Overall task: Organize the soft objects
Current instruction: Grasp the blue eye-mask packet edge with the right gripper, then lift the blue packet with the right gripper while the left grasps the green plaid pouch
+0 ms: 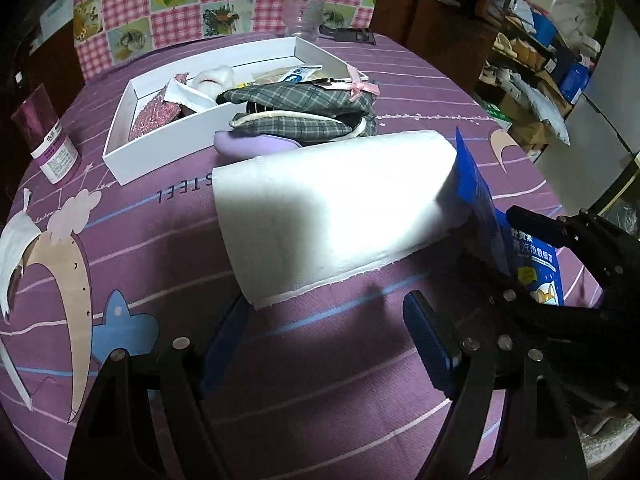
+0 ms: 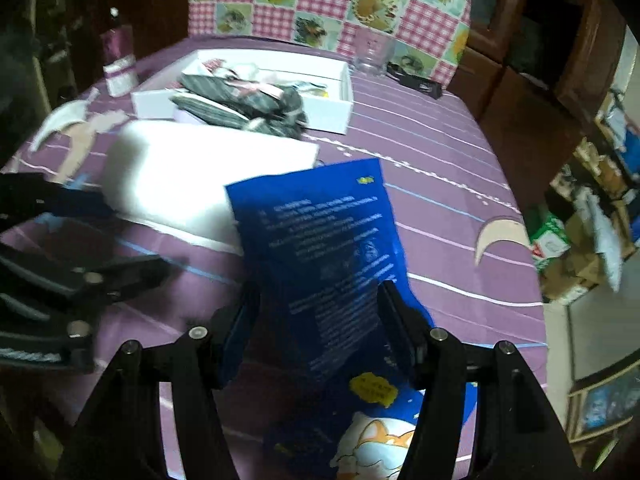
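The right hand-held gripper (image 2: 320, 320) has its two black fingers about halfway apart on either side of a blue packet (image 2: 320, 248), a flat glossy pouch printed with white text, a yellow badge and a cartoon fox near its lower end; the pads sit at the packet's edges and appear to clamp it, and the packet stands tilted up off the table (image 2: 440, 184). The left hand-held gripper (image 1: 324, 344) hangs over the purple striped tablecloth with its blue-padded fingers wide apart and nothing between them. Just ahead of it lies a roll of white tissue paper (image 1: 332, 208) on its side, soft and slightly squashed, its loose end trailing on the cloth, its right end touching the blue packet. Behind the roll a grey plaid fabric pouch (image 1: 304, 108) with cream piping and a pink bow rests on a lilac item (image 1: 256, 146), leaning against the white open box (image 1: 160, 148). The box holds a pink glittery piece and other small things. A purple-labelled bottle (image 1: 52, 140) stands left of the box.
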The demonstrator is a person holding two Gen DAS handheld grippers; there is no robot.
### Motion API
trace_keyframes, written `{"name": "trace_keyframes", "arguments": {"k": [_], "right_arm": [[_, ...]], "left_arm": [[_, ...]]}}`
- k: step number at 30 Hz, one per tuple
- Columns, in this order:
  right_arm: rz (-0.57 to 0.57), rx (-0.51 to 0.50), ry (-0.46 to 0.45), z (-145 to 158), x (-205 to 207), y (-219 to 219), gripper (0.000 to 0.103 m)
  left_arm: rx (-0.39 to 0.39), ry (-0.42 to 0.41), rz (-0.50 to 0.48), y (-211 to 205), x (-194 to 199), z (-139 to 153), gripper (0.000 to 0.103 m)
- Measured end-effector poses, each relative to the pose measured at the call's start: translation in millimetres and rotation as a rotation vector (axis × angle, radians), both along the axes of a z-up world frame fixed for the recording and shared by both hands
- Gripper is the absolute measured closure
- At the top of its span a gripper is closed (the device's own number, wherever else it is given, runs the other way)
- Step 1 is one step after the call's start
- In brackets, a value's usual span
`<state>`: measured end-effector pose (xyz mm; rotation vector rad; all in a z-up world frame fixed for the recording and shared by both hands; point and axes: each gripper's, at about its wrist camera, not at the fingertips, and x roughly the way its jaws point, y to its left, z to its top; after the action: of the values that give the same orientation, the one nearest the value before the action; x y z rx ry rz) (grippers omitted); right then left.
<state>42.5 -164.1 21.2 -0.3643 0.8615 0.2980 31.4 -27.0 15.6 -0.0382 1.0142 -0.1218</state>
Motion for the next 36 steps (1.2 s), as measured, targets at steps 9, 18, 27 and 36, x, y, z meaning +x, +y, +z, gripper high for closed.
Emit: {"name": "trace_keyframes", "arguments": {"k": [9,18,27,36], "right_arm": [[-0.090,0.027,0.027,-3,14,-15,0.083],[-0.101,0.228,-0.033,23,15,-38,0.097],[-0.045,0.350,-0.067,37,9,-42,0.098],[0.009,0.471,-0.158,56,-6,-48,0.098]], "left_arm": [[-0.001,0.000,0.005,1,1,0,0.024],[-0.004,0.003,0.013,3,3,-1,0.024],[0.003,-0.002,0.032,7,4,0,0.024],[-0.026,-0.055,0.076,21,-1,11,0.024]]}}
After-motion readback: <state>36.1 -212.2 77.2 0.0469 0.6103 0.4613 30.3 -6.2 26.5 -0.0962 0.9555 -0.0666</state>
